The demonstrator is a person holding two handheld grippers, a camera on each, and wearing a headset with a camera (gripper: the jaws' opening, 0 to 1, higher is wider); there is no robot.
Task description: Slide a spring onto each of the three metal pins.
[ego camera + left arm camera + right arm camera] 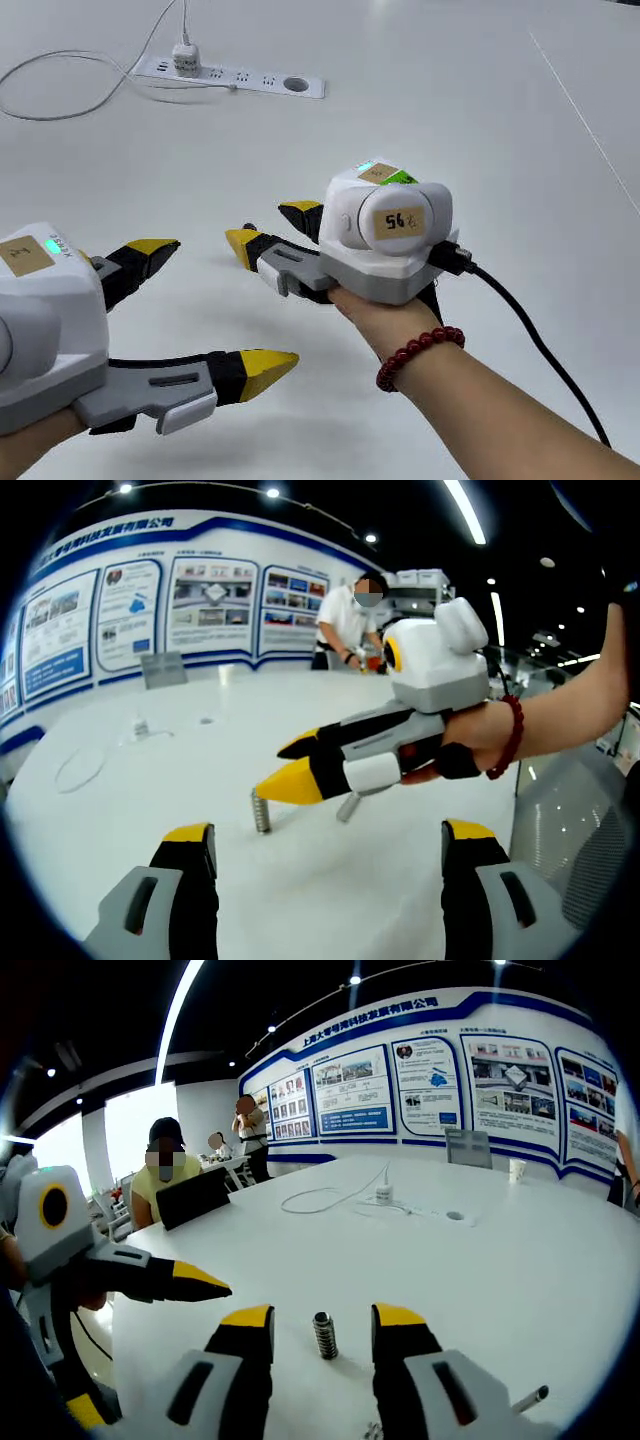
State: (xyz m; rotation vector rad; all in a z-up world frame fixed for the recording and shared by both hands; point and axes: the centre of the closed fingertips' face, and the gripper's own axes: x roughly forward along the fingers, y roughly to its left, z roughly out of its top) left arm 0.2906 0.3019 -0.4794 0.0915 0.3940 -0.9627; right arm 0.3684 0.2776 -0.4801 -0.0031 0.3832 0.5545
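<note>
1. Plainly released: right hand-held gripper (258, 222), yellow-tipped jaws spread, clamping nothing, held low over the white surface (450, 120).
2. Standing upright on the surface between those spread jaws in the right gripper view: spring (323, 1336), with a gap at either side, touched by neither tip.
3. Same spring in the left gripper view, just beside the lower yellow tip of the right hand-held gripper; cannot tell whether seated on a pin.
4. Lying on the surface near the right hand-held gripper, apart from the spring: metal pin (530, 1398).
5. Also released: left hand-held gripper (235, 300), jaws wide apart and empty, at the near left in the head view, pointed toward the right one, clear of the spring.
6. On the wrist behind the right hand-held gripper: red bead bracelet (420, 355); trailing from its rear, black cable (540, 350).
7. At the far side of the surface: white power strip (240, 78), with a plug (186, 55) in it and a looping white cord (60, 100).
</note>
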